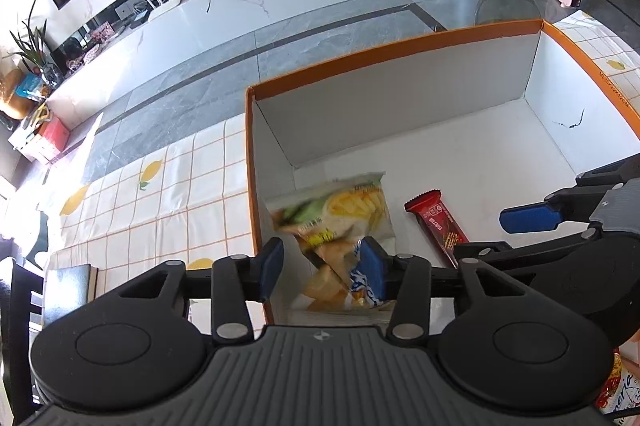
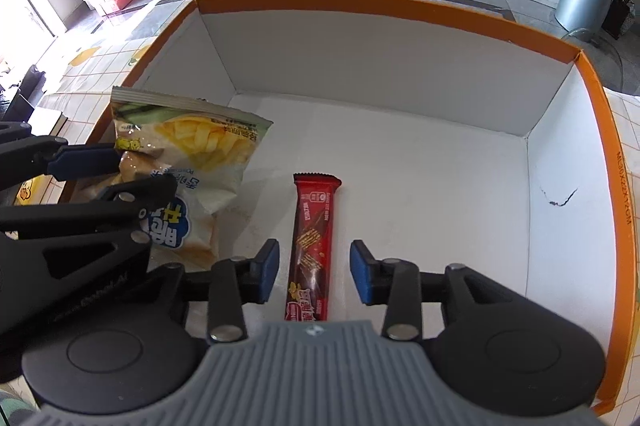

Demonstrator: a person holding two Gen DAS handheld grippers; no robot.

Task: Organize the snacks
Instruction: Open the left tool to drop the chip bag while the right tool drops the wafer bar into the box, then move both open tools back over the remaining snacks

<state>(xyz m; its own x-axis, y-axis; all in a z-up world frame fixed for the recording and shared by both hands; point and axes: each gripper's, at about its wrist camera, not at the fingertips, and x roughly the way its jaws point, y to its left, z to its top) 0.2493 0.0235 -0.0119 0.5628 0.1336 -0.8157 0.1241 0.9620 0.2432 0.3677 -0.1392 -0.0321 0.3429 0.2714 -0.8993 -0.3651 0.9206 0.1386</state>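
The left gripper (image 1: pixel 320 262) stands spread around the chip bag (image 2: pixel 188 162), pads apparently clear, letting it settle at the left of the orange-rimmed box (image 2: pixel 400 6). The right gripper (image 2: pixel 314 272) is spread too, straddling the red wafer bar (image 2: pixel 312 246) lying flat mid-box beside the bag, likely just released.

— What is on the tabletop (image 1: pixel 168 194)?
— A cloth with squares and yellow lemons covers it. A big box (image 2: pixel 608 154), orange outside and white inside, sits on the cloth, right under the tongs.
— Anything else?
— A dark book (image 1: pixel 70 284) lies left of the left tongs, beside the box.
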